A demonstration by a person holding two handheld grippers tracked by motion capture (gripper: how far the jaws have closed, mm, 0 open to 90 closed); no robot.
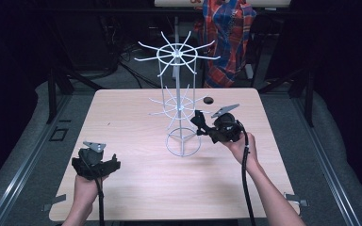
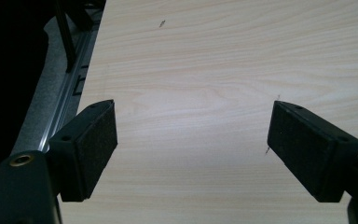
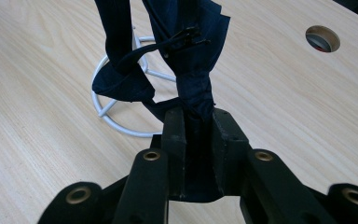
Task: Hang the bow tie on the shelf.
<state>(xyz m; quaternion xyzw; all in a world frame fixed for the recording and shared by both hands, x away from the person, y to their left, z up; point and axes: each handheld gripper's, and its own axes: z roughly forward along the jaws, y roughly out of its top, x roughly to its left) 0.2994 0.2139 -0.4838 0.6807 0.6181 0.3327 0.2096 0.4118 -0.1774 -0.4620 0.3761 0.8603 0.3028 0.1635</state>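
A white wire rack (image 1: 179,101) with two tiers of radiating hooks stands upright at the table's middle. My right gripper (image 1: 199,123) hovers just right of the rack's lower tier and is shut on a dark navy fabric piece (image 3: 191,51) with a zipper pull. The fabric hangs out past the jaws, in front of the rack's round base ring (image 3: 103,112). My left gripper (image 1: 114,163) rests low near the table's front left, jaws spread wide. In the left gripper view, the left gripper (image 2: 193,128) has only bare wood between its pads (image 2: 98,140).
The wooden table (image 1: 136,179) has a round cable hole (image 1: 209,100) behind the rack, seen too as the hole (image 3: 322,38) in the right gripper view. A plaid cloth (image 1: 226,37) hangs beyond the far edge. A grey floor rail (image 2: 60,98) runs along the left edge.
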